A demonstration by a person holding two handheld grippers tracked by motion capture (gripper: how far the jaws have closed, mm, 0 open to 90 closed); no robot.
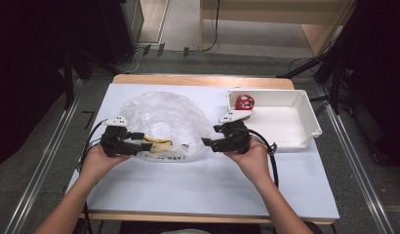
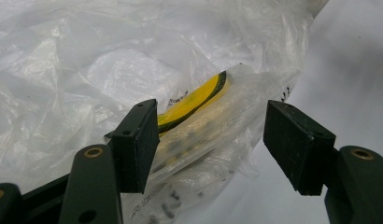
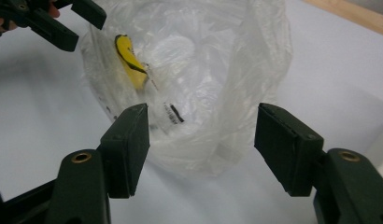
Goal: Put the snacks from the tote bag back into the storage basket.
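Observation:
A crumpled clear plastic bag (image 1: 164, 114) lies on the white table (image 1: 208, 185), left of centre. Inside it is a yellow, dark-edged item (image 1: 158, 141), also seen through the film in the left gripper view (image 2: 199, 98) and the right gripper view (image 3: 131, 63). My left gripper (image 1: 141, 141) is at the bag's near-left edge. Its jaws stand open (image 2: 210, 126) with the bag's edge (image 2: 203, 149) and the yellow item between them. My right gripper (image 1: 209, 143) is at the bag's near-right edge, open (image 3: 201, 121), and the bag (image 3: 213, 70) bulges just ahead of its pads.
A white tray (image 1: 310, 117) sits at the table's right back, with a small red round object (image 1: 245, 102) in its far-left corner. Bare white tabletop stretches in front of the bag. Metal rails run along the floor on both sides.

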